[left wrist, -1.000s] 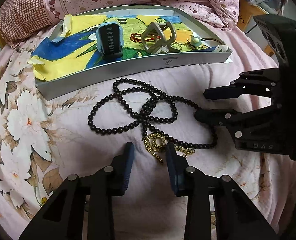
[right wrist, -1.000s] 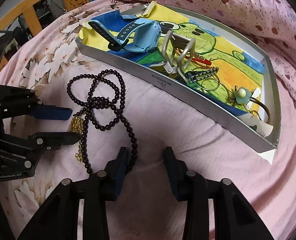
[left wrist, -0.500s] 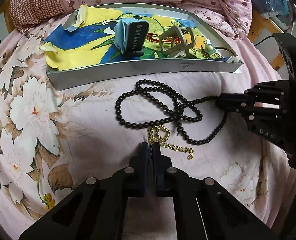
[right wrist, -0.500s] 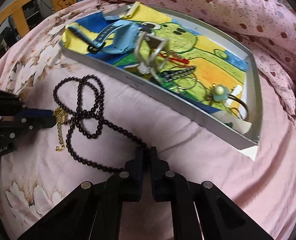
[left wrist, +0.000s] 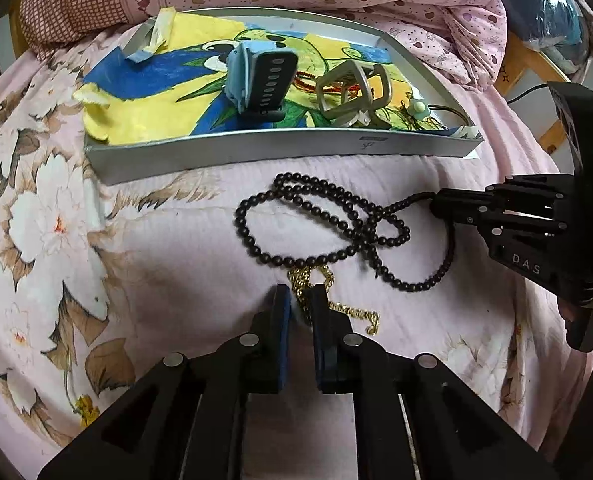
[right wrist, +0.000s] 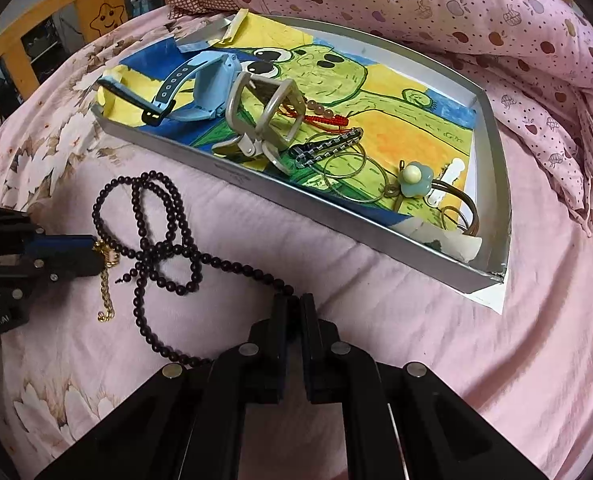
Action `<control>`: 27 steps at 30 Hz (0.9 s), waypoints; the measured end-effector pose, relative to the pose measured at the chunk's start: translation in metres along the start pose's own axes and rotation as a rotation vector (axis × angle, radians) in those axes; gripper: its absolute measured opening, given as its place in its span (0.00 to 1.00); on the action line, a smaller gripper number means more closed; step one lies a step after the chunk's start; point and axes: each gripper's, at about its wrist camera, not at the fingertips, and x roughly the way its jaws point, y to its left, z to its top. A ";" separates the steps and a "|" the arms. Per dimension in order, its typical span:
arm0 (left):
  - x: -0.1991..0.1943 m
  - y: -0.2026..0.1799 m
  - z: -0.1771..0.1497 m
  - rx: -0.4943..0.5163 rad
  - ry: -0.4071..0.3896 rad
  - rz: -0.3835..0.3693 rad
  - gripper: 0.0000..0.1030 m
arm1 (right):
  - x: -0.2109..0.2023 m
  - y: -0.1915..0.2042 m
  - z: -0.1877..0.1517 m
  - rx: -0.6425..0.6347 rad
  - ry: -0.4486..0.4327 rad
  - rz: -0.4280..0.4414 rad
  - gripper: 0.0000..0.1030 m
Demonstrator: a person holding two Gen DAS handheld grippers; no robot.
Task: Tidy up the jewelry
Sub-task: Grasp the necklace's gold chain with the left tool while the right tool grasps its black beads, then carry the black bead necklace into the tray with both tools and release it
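Now the black bead necklace (right wrist: 164, 240) is seen looped on the pink bed sheet (left wrist: 184, 264) just before the tray (left wrist: 256, 148), partly over the gold chain (left wrist: 316, 280). Right claw (right wrist: 294, 304), angled steeply down, is clamped on the beads. Left claw (left wrist: 298, 300) is opening slightly, chain between its pads. Bare sheet remains leftward. A second ago, both claws stood open.

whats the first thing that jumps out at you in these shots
The long black bead necklace looped on the pink bedspread, with the right gripper shut on one end. Beside it, a gold chain sits between the left gripper's opening jaws. Behind, a silver tray holds a blue watch.
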 end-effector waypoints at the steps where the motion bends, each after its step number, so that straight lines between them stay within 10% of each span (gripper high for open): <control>1: 0.002 -0.001 0.001 0.007 -0.003 0.003 0.10 | 0.001 0.001 0.001 -0.002 -0.001 0.002 0.06; 15: 0.011 -0.012 -0.002 0.102 -0.012 0.073 0.02 | 0.001 0.009 0.001 -0.026 -0.018 -0.021 0.06; 27: -0.033 -0.016 -0.015 0.028 -0.022 0.033 0.01 | -0.071 0.007 0.006 -0.007 -0.233 -0.096 0.06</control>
